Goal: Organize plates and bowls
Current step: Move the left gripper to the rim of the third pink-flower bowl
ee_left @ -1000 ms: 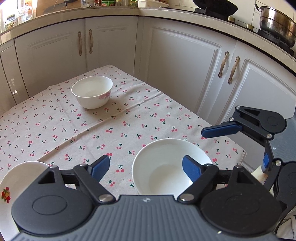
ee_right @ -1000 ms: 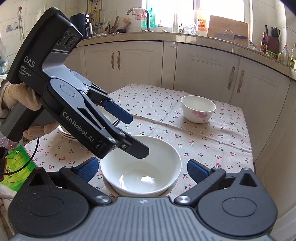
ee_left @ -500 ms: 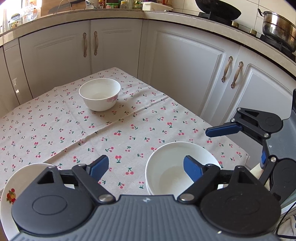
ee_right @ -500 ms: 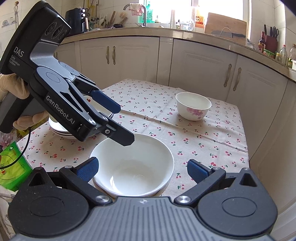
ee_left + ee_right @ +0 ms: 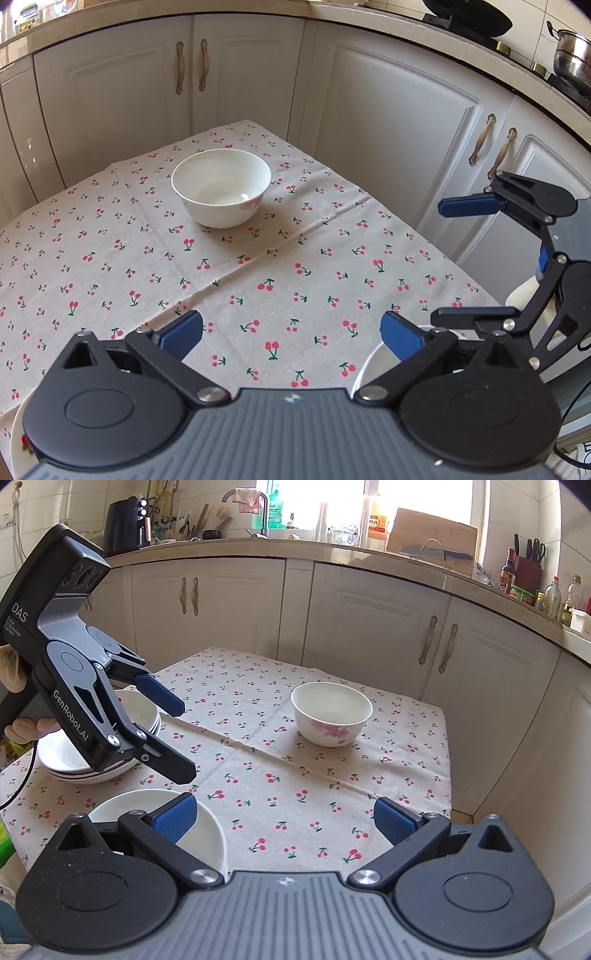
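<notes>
A small white bowl with pink flowers [image 5: 221, 186] [image 5: 331, 713] stands at the far side of the cherry-print tablecloth [image 5: 280, 280]. A wide white bowl [image 5: 210, 834] sits at the near edge, mostly hidden behind my right gripper [image 5: 282, 818]; its rim [image 5: 364, 365] shows in the left wrist view. A stack of white plates and bowls [image 5: 74, 760] stands at the left. My left gripper [image 5: 291, 332] [image 5: 177, 734] is open and empty above the cloth. My right gripper, also in the left wrist view [image 5: 465, 258], is open and empty.
White kitchen cabinets [image 5: 369, 627] wrap closely around the table's far and right sides. A plate with a red print [image 5: 18, 443] lies at the near left edge. A pot [image 5: 572, 55] and a pan stand on the stove counter. A green packet [image 5: 5, 845] lies at the left.
Both grippers have risen and drawn back from the wide white bowl, which now sits low behind them. The small flowered bowl is nearer the centre of both views.
</notes>
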### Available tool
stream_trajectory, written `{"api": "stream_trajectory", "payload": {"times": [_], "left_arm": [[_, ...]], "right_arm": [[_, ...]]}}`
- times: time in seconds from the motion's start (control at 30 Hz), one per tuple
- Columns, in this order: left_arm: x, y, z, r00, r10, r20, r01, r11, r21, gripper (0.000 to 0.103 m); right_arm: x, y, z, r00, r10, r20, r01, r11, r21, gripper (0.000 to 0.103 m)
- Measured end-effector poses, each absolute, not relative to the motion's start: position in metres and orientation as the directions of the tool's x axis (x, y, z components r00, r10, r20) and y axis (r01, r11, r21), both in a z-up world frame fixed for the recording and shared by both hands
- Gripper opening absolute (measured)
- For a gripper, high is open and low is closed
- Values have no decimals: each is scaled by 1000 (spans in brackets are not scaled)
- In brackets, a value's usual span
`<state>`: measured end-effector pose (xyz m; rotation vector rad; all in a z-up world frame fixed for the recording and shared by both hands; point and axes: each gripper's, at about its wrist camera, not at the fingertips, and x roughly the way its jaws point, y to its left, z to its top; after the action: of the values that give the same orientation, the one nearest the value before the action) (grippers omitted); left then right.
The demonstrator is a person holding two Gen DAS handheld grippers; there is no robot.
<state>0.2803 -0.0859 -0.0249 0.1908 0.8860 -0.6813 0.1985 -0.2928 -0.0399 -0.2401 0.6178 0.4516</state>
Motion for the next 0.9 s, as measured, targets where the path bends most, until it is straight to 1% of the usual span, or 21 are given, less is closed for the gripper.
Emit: {"api": "stream_trajectory", "payload": {"times": [0.13,0.2,0.37,0.47,0.53,0.6,0.73,0.9], "left_arm": [[300,-90,-30,429,-440,-789,608,787,-109,102],[308,-89,-31,451,-439,-777,602,792,-98,102],[325,-94,-30,549,-389,-740,578,816,0,102],[342,-96,-30,531,-409,-742,575,817,-39,102],[354,-99,-31,522,-401,-753,560,827,-53,102],[364,-103,-33,538,-383,-751,545,837,-36,102],[385,-108,-39,539,-386,-749,543,839,-42,102],[406,-116,-47,552,-375,-745,542,840,-22,101]], "right_arm": [[219,-301,-40,733,327,-596,-467,879,-92,103],[230,-305,-41,736,330,-591,-468,879,-92,103],[259,-312,-44,738,339,-584,-472,877,-89,103],[273,-312,-49,731,347,-588,-489,867,-97,103],[285,-311,-55,720,360,-594,-512,853,-103,103],[289,-311,-58,717,365,-593,-518,849,-105,103],[308,-308,-65,697,391,-601,-550,830,-97,103],[334,-302,-76,675,422,-605,-585,806,-90,103]]}}
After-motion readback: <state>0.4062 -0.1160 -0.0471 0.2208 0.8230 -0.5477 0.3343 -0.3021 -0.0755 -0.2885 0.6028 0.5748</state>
